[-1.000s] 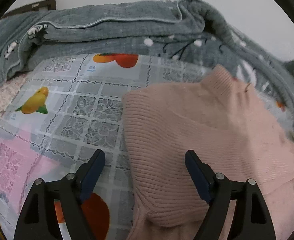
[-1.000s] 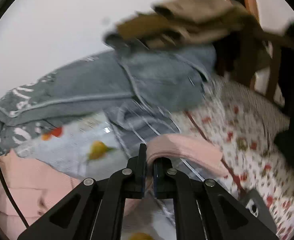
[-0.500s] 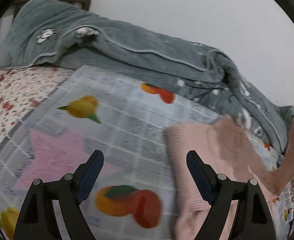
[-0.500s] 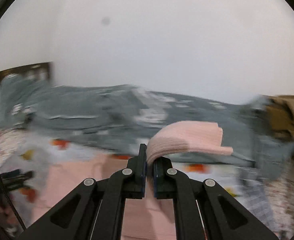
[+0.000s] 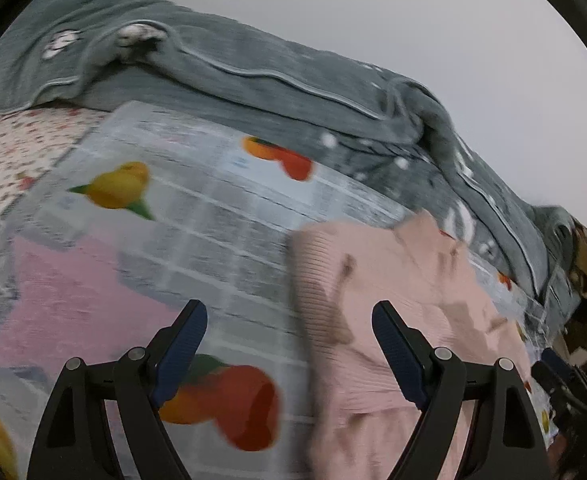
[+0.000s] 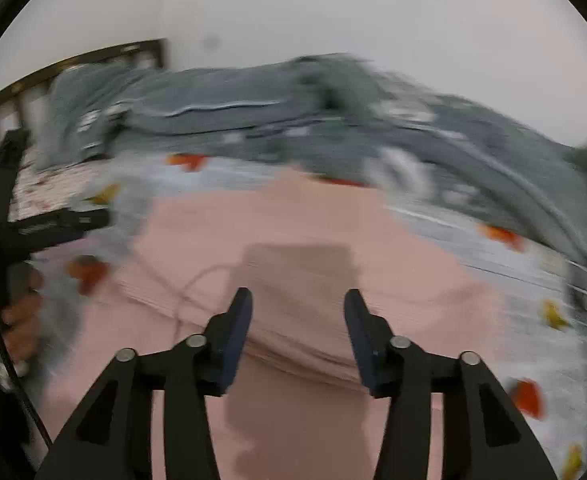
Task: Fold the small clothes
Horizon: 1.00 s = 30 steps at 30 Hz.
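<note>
The pink ribbed knit sweater [image 6: 293,232] looks soft and limp; take it by an edge. The right gripper [image 6: 297,312] is opening, empty; the left gripper [image 5: 289,332] stands wide, empty.

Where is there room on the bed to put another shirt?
The fruit-print mat is bare between the pink sweater and the floral sheet. The back is crowded by the bunched grey blanket.

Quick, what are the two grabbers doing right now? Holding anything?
Left gripper: open, holding nothing, above the fruit-print sheet.
Right gripper: jaws opening, nothing pinched between them; the pink sweater lies below.
</note>
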Motion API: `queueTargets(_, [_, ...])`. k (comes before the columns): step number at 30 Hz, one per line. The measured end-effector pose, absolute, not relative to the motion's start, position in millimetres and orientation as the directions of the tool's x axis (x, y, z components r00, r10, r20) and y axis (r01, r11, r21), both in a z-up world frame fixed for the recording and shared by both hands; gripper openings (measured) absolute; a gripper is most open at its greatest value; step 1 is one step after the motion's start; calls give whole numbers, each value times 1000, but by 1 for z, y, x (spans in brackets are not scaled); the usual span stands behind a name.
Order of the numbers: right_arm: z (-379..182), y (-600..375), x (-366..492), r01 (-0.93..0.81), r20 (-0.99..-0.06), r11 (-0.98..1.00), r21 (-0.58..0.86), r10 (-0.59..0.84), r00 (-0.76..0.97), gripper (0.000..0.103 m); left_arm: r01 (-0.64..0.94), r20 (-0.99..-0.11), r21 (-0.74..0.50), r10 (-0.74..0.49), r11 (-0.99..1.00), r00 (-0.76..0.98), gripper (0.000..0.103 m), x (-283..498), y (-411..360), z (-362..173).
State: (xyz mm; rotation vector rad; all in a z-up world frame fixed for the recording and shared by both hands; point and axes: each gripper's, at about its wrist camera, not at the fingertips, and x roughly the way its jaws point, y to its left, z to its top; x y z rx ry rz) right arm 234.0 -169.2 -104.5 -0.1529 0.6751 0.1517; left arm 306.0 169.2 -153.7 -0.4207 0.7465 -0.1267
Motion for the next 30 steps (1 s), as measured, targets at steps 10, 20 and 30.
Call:
queueTargets(10, [-143,-267,227,-58,-732,996,-70,-12,681,54,46,-654,-375,-299,926,695,73,318,122,-160])
queueTargets(20, [-165,-303,263,96,-782,990,108,25,623,37,46,-666,-358,-290,932,688,68,315,120,-165])
queueTargets(30, [-157,-303,245,45,-781,998,37,0,624,41,89,-701,-286,-272,954,660,61,322,99,-170])
